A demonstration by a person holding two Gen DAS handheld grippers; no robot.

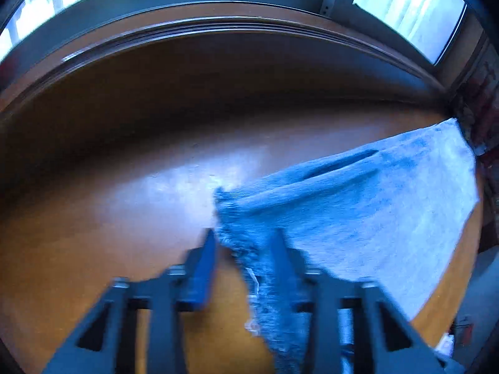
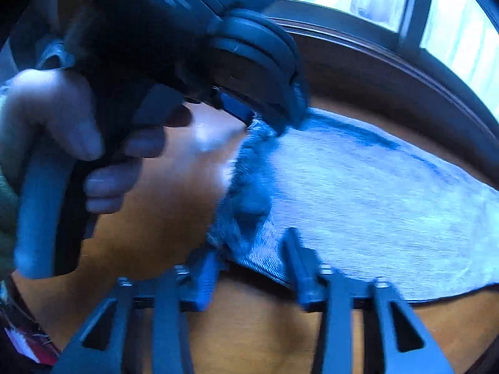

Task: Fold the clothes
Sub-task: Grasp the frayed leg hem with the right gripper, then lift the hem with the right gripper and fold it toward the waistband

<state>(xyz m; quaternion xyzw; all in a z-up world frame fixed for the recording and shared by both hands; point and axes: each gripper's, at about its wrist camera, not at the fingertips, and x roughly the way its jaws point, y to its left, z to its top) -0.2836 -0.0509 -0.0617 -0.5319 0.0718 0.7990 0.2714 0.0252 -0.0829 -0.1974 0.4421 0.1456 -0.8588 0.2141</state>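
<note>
While the pale blue denim garment [image 1: 358, 215] lies spread flat across the right part of the wooden counter [image 1: 124, 218], its frayed, fringed edge points toward both tools. In the left wrist view the left hand-held gripper [image 1: 244, 237] sits at that frayed edge: its fingers stand apart, the left one over bare wood and the right one over the cloth, with the ragged hem running down between them. Nothing is pinched; whether the right fingertip presses the denim or hangs just above it cannot be told through the motion blur. A long fold ridge crosses the fabric above the gripper, and the garment's far corner reaches the counter's right rim near the window frame [image 1: 218, 9].

In the right wrist view the same garment [image 2: 374, 199] stretches away to the right, its near hem lifted slightly off the counter [image 2: 249, 327] with a dark shadow beneath. The right hand-held gripper [image 2: 249, 249] has its fingers spread wide at the near frayed corner, the left finger just beside the fringe and the right finger over the hem; it holds nothing. Farther along the fringe, the left hand-held gripper [image 2: 265, 118] appears from the side, gripped by a person's hand [image 2: 78, 131], its blue-padded tips at the far end of the frayed edge.
</note>
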